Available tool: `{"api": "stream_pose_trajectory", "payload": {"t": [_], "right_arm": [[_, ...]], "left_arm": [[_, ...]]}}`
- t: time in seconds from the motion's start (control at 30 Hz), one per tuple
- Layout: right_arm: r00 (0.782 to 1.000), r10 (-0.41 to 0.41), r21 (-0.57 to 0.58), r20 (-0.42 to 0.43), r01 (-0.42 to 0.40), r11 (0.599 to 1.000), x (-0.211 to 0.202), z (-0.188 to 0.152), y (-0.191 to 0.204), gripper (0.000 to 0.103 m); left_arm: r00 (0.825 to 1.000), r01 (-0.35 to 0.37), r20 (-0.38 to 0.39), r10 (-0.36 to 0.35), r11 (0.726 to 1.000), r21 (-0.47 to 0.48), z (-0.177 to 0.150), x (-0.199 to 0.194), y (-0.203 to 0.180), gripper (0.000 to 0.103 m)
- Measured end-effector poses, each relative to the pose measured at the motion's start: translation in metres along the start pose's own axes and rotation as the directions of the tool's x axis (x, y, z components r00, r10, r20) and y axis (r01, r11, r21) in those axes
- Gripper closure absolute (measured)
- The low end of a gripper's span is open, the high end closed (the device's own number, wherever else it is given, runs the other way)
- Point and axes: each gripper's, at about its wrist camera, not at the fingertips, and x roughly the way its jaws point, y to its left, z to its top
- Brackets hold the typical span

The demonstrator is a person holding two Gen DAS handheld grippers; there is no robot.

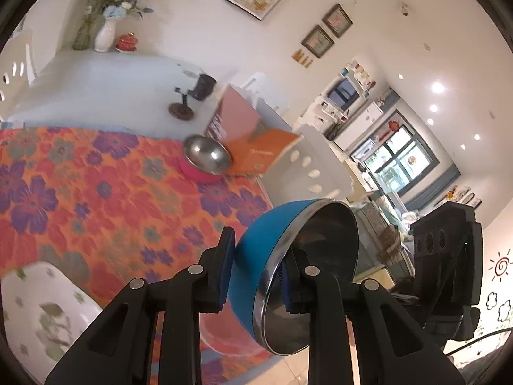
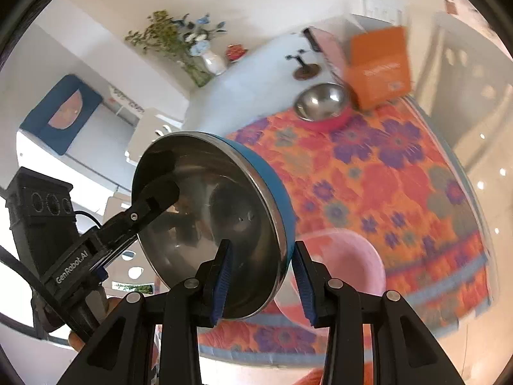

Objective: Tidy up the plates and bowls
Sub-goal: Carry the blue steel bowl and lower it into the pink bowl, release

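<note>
A blue bowl (image 1: 256, 256) with a steel inside is held tilted on edge above the flowered tablecloth (image 1: 96, 192). My left gripper (image 1: 256, 276) is shut on its rim, one pad on the blue wall, one inside. In the right wrist view the blue bowl (image 2: 221, 211) stands between the pads of my right gripper (image 2: 261, 276), whose jaws straddle the rim with a small gap on the blue side; the left gripper (image 2: 154, 199) clamps the far rim. A steel bowl in a pink one (image 1: 206, 155) sits far back (image 2: 320, 101). A pink bowl (image 2: 340, 266) lies under the blue one.
A white flowered plate (image 1: 41, 308) lies at the left near edge. An orange box (image 1: 259, 154) and a pink box stand behind the steel bowl. A dark cup, a small stand, a vase of flowers (image 1: 105, 32) and white chairs (image 1: 307, 166) are around the table.
</note>
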Motion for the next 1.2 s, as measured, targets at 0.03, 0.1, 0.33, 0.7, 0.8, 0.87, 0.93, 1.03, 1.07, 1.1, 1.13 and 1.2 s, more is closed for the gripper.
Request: {"api": "stream_pose_trajectory", "payload": {"t": [0.03, 0.1, 0.33, 0.7, 0.8, 0.87, 0.93, 1.03, 1.07, 1.1, 1.13, 1.2], "right_arm": [[1.0, -0.007, 0.018, -0.005, 0.007, 1.0, -0.004, -0.007, -0.006, 0.065], [1.0, -0.013, 0.05, -0.019, 0.014, 0.999, -0.007, -0.017, -0.017, 0.065], [0.994, -0.05, 0.145, -0.096, 0.063, 0.987, 0.0, -0.039, -0.058, 0.065], [0.971, -0.052, 0.193, -0.233, 0.099, 0.976, 0.045, -0.061, -0.104, 0.064], [0.967, -0.048, 0.196, -0.251, 0.099, 0.976, 0.052, -0.061, -0.108, 0.064], [0.965, -0.048, 0.19, -0.257, 0.099, 0.977, 0.056, -0.059, -0.11, 0.064], [0.965, -0.04, 0.195, -0.259, 0.092, 0.977, 0.058, -0.058, -0.112, 0.064], [0.964, -0.034, 0.196, -0.265, 0.088, 0.977, 0.06, -0.057, -0.113, 0.064], [0.963, -0.032, 0.198, -0.266, 0.087, 0.976, 0.061, -0.057, -0.112, 0.064], [0.962, -0.023, 0.201, -0.271, 0.08, 0.976, 0.062, -0.057, -0.112, 0.064], [0.962, -0.015, 0.207, -0.273, 0.074, 0.976, 0.063, -0.057, -0.113, 0.064], [0.964, -0.009, 0.207, -0.266, 0.067, 0.976, 0.062, -0.055, -0.113, 0.064]], "left_arm": [[1.0, -0.001, -0.01, 0.001, 1.0, -0.001, -0.005, 0.004, -0.003, 0.082], [0.999, 0.0, -0.034, -0.001, 1.0, -0.014, -0.017, 0.012, -0.006, 0.082], [0.992, -0.006, -0.125, -0.002, 0.998, -0.064, -0.056, 0.041, -0.003, 0.082], [0.972, -0.091, -0.228, 0.065, 0.99, -0.105, -0.091, 0.079, 0.014, 0.082], [0.969, -0.103, -0.233, 0.078, 0.99, -0.097, -0.091, 0.083, 0.015, 0.082], [0.967, -0.109, -0.239, 0.083, 0.99, -0.095, -0.09, 0.084, 0.018, 0.082], [0.966, -0.114, -0.245, 0.088, 0.989, -0.095, -0.089, 0.087, 0.021, 0.082], [0.963, -0.117, -0.255, 0.09, 0.989, -0.093, -0.088, 0.089, 0.024, 0.082], [0.961, -0.121, -0.259, 0.094, 0.989, -0.088, -0.088, 0.089, 0.025, 0.082], [0.961, -0.126, -0.258, 0.102, 0.989, -0.081, -0.087, 0.088, 0.026, 0.082], [0.961, -0.133, -0.255, 0.109, 0.988, -0.078, -0.086, 0.087, 0.028, 0.082], [0.965, -0.128, -0.239, 0.104, 0.988, -0.089, -0.082, 0.08, 0.032, 0.082]]}}
